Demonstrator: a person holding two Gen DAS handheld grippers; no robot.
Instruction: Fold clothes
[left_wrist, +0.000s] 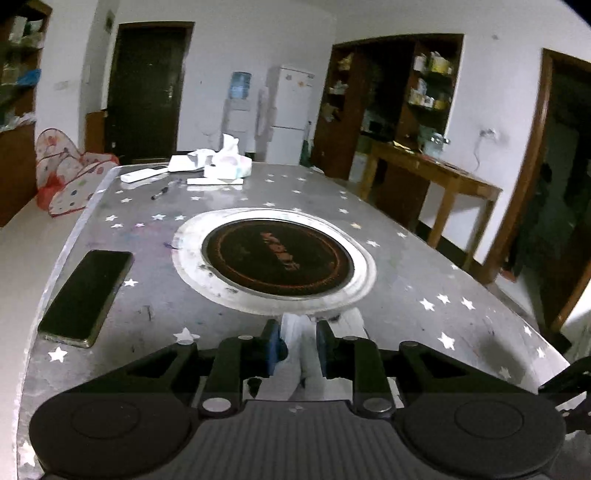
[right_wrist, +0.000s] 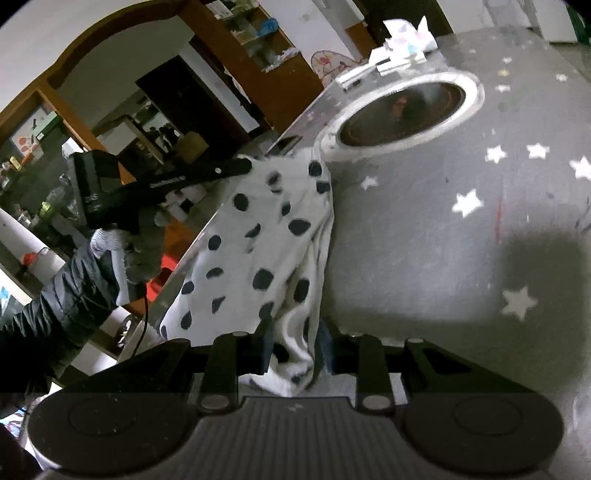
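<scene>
White cloth with dark blue spots, soft and limp, lay along the left edge of the grey star-printed tabletop, part of it hanging over that edge. As a judgement, the fabric was light, would sag wherever unsupported, and was best gripped at hems or corners. The right gripper had its jaws narrowly set, clamped on a bunched near end of the cloth. The left gripper held the far end, white fabric pinched between its blue pads. Beyond lay a round dark hotplate in a pale ring. A black phone rested at the left edge, white tissues at the far end.
</scene>
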